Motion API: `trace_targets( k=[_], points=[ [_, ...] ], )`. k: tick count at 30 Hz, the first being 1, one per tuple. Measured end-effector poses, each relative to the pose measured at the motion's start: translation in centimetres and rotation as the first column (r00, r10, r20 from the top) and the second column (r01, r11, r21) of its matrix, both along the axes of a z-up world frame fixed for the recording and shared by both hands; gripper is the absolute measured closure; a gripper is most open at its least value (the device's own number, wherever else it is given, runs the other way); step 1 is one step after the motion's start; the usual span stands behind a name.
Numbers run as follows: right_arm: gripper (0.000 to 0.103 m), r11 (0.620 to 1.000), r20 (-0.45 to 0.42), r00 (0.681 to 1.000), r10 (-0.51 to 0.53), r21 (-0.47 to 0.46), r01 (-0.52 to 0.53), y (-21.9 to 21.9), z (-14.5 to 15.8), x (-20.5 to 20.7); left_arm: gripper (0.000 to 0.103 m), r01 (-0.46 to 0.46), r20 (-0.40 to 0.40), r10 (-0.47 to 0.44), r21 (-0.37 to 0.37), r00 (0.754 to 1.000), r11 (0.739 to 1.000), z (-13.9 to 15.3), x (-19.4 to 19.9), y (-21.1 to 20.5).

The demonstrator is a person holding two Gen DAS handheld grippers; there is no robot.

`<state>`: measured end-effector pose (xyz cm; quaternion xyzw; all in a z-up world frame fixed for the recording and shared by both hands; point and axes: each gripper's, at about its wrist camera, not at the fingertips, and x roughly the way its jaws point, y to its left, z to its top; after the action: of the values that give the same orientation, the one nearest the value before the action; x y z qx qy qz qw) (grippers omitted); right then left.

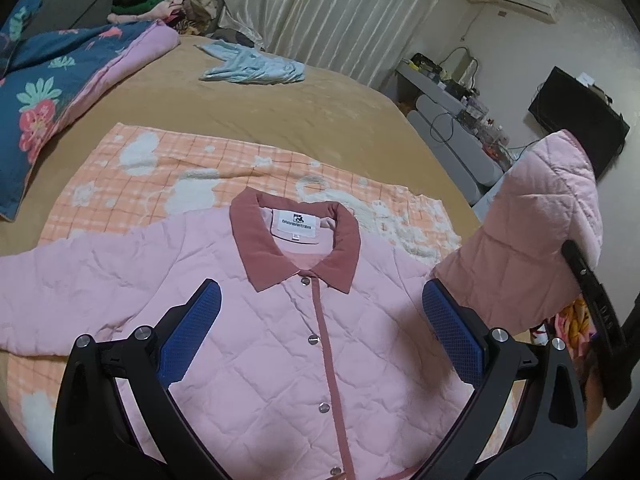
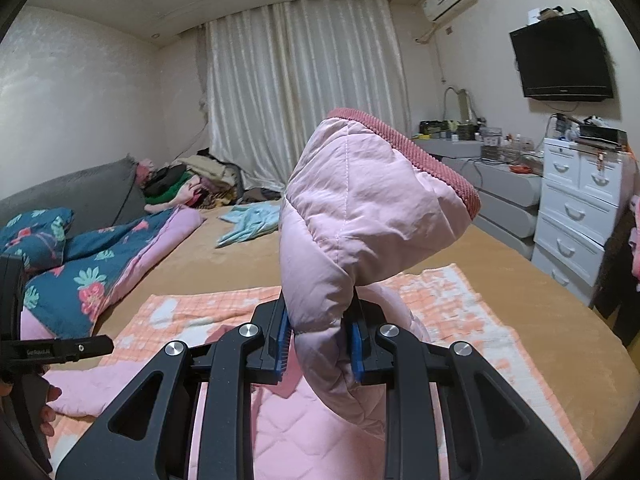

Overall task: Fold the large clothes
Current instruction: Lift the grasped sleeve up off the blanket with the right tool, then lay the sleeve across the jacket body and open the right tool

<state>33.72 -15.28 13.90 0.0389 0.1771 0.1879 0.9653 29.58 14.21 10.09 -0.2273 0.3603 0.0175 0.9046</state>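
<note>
— Where's the jacket (image 1: 280,340)?
— Flat on the blanket (image 1: 160,176), near side of the bed (image 1: 280,100).
— Grippers?
— Left gripper (image 1: 320,336) spread apart above it. Right gripper (image 2: 318,340) clamps the raised sleeve (image 2: 360,200) on the right.

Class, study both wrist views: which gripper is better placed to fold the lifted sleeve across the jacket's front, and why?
The right gripper. It is already shut on the pink quilted jacket's sleeve, held up above the bed. The left gripper hangs open over the pink quilted jacket, gripping nothing.
</note>
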Motion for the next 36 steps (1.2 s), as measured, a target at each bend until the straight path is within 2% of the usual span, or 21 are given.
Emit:
trace_targets(
  k=[13, 21, 28, 32, 36],
  points=[
    [0.081, 0.995, -0.041, 0.995, 0.091, -0.039, -0.092, 7.2, -3.4, -0.4, 0.008, 0.001, 0.026, 0.002, -0.109, 1.0, 0.994, -0.6, -1.4, 3.0],
    [0.08, 0.984, -0.092, 0.986, 0.14, -0.096, -0.148, 11.9, -7.7, -0.5, 0.008, 0.004, 0.042, 0.004, -0.189, 0.999, 0.982, -1.6, -1.8, 4.4],
    [0.079, 0.964, -0.133, 0.975, 0.18, -0.172, -0.202, 15.5, -11.9, -0.7, 0.008, 0.006, 0.033, 0.002, -0.223, 0.999, 0.975, -3.4, -1.9, 5.3],
    [0.077, 0.948, -0.183, 0.962, 0.202, -0.212, -0.239, 17.3, -14.5, -0.7, 0.008, 0.007, 0.021, -0.001, -0.295, 1.0, 0.956, -5.1, -2.0, 6.0],
    [0.071, 0.931, -0.247, 0.939, 0.239, -0.216, -0.294, 18.9, -17.0, -1.0, 0.008, 0.008, -0.003, -0.01, -0.388, 1.0, 0.921, -7.1, -2.0, 6.7]
  ],
)
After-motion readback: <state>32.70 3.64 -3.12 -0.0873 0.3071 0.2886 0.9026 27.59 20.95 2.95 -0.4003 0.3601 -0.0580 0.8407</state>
